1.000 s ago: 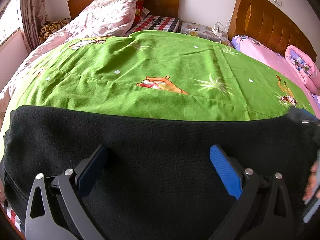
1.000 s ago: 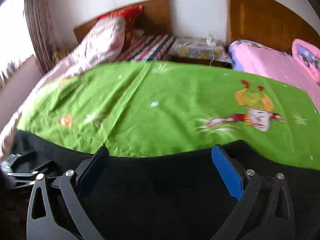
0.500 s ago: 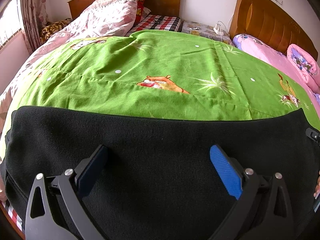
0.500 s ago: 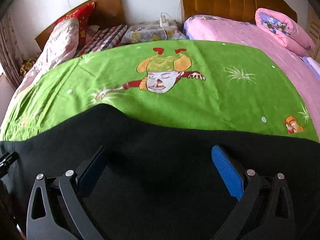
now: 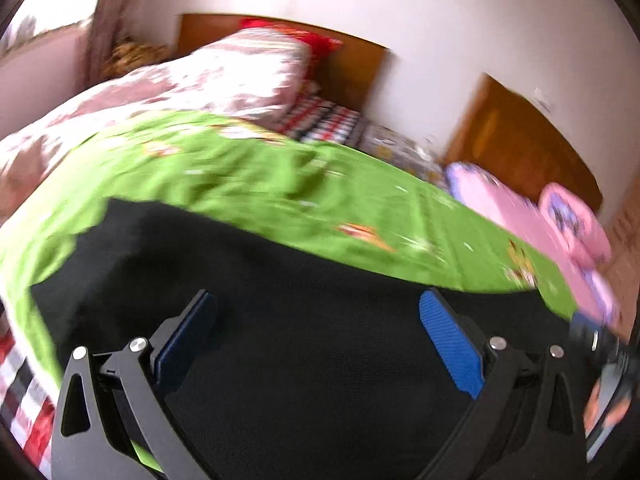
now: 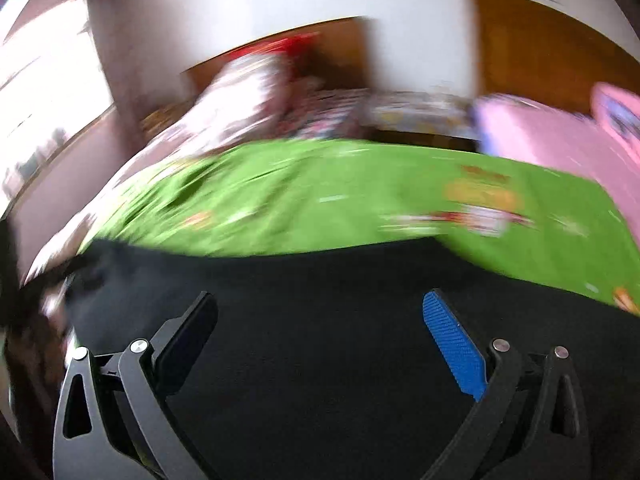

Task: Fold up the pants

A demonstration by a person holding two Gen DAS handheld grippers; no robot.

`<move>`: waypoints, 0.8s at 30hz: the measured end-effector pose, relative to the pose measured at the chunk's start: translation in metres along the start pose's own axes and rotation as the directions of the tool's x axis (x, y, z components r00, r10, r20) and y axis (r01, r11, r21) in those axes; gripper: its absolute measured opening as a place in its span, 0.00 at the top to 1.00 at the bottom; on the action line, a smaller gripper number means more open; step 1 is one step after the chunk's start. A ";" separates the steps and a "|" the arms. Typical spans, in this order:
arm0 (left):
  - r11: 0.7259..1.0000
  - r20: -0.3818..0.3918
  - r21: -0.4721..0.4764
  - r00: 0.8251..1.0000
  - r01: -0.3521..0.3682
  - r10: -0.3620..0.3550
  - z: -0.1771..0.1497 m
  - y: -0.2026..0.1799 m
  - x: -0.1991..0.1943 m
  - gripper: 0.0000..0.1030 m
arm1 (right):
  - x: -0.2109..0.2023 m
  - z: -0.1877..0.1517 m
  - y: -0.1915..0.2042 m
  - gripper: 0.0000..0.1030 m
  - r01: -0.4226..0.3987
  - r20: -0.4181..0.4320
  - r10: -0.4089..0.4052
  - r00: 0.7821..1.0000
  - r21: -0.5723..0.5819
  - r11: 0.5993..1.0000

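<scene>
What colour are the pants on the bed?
Plain black pants; clearest in the left wrist view.

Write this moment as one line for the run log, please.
task: fold pants | left gripper: open, over black pants | right gripper: open, over pants | green bedspread beyond | views blurred

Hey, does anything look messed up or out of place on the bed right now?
Nothing clearly odd. The black pants lie spread on the green sheet; both views are motion-blurred, so small creases can't be judged.
</scene>
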State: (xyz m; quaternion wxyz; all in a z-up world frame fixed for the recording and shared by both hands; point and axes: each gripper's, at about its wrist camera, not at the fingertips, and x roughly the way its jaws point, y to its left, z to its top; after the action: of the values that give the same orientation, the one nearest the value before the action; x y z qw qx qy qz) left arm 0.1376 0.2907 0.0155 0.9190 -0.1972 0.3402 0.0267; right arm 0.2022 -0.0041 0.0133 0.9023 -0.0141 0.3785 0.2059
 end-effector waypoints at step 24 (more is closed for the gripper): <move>0.631 0.113 -0.650 0.875 0.424 -0.471 -0.069 0.203 0.002 0.05 | 0.068 -0.044 0.119 0.04 -0.115 -0.171 0.082 0.982 -0.194 0.974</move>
State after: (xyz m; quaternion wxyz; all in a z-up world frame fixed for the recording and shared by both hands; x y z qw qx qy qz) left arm 0.0599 0.4515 -0.1036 0.7554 -0.5856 0.2796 -0.0911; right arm 0.1701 0.1215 -0.0492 0.8512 -0.1040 0.4275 0.2863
